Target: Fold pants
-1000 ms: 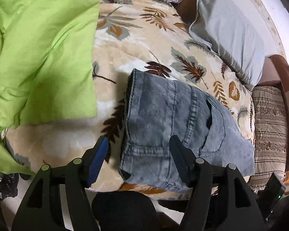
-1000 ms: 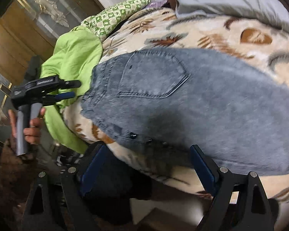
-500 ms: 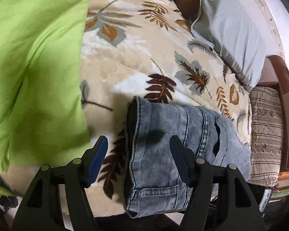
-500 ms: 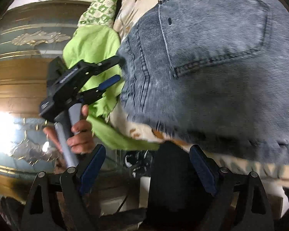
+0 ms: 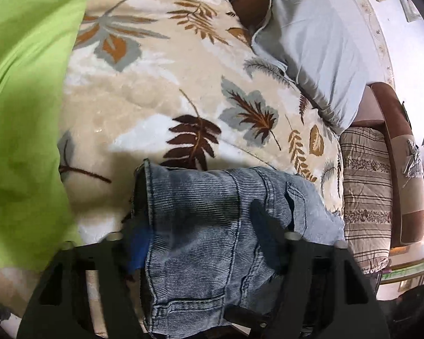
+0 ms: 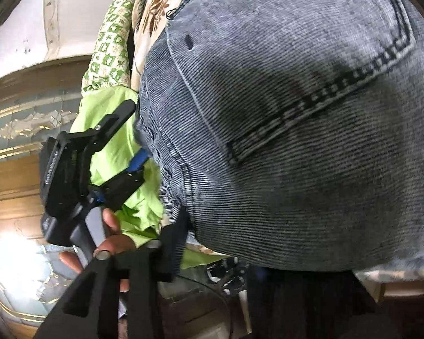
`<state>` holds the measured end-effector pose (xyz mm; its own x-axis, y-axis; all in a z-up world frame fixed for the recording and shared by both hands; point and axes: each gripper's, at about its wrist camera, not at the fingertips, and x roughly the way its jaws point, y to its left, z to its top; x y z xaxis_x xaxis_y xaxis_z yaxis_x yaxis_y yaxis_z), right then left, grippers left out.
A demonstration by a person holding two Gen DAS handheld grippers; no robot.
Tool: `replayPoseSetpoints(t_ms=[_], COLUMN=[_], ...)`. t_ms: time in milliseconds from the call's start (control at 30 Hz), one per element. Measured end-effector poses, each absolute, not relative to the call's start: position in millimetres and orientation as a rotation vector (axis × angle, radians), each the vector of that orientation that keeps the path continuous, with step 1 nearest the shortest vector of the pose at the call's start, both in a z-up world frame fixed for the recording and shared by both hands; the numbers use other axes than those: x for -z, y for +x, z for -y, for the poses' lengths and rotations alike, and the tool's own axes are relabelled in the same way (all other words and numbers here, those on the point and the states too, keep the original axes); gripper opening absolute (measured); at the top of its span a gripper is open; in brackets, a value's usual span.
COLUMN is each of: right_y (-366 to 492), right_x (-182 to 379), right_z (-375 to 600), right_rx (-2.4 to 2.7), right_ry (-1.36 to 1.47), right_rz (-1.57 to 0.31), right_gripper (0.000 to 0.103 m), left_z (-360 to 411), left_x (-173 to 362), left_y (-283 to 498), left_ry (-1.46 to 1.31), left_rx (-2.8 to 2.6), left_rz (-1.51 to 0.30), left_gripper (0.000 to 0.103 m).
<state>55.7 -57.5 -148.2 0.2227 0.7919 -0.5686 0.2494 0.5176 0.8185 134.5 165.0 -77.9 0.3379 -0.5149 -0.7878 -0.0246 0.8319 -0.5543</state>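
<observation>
Left wrist view: left tool (image 5: 200,234) spread wide astride the ribbed denim pants (image 5: 212,226), folded at the near bed edge on a plush leaf-print blanket (image 5: 161,90). Right tool (image 6: 240,254) low; its grip state cannot be told.

Home bedroom: bed under plush beige blanket with brown and grey leaf print (image 5: 161,90); pale grey pillow (image 5: 316,45) at blanket's far right edge; brown-striped beige quilted cushion (image 5: 364,197) beside it; lime-green sheet (image 5: 22,107) along blanket's left; ornate gilded wood panelling (image 6: 11,175) past bed's edge
</observation>
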Motion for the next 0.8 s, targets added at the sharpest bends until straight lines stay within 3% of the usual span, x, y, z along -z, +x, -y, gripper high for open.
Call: replayPoseSetpoints(t_ms=[33,67,300,567,700,733,800], right_y=[54.0,52.5,33.3,32.4,31.5,31.0,27.2], right_x=[145.1,141.1,107.4,135.3,142.1,138.7,124.0], right_z=[56.9,55.9,66.8,54.3,49.2,50.2,57.6], right_rx=[-0.495,-0.520,-0.660,-0.634,-0.628,-0.640,-0.676], right_ry=[0.991,0.987,0.932,0.826,0.788,0.775,0.728], right_rz=[-1.329,-1.313,-1.258,-1.373,-1.453,-1.469,-1.483], right_gripper=[0.017,0.010,0.010,0.011,0.022,0.026,0.042], left_z=[-163.9,-162.8,-158.2,-161.0,-163.3,-163.5,-163.7], left_x=[74.9,71.5,37.9,81.5,82.4,78.4,68.8], left_y=[131.1,128.2,89.0,73.3,65.0,62.0,55.8], left_ry=[-0.534,-0.539,-0.452,-0.398,-0.398,-0.394,-0.383], left_rx=[0.358,0.371,0.395,0.248,0.232,0.237,0.250], left_rz=[-1.193,-1.190,-1.140,-1.248,-1.242,-1.230,-1.203], left_gripper=[0.025,0.022,0.022,0.022,0.026,0.030,0.043])
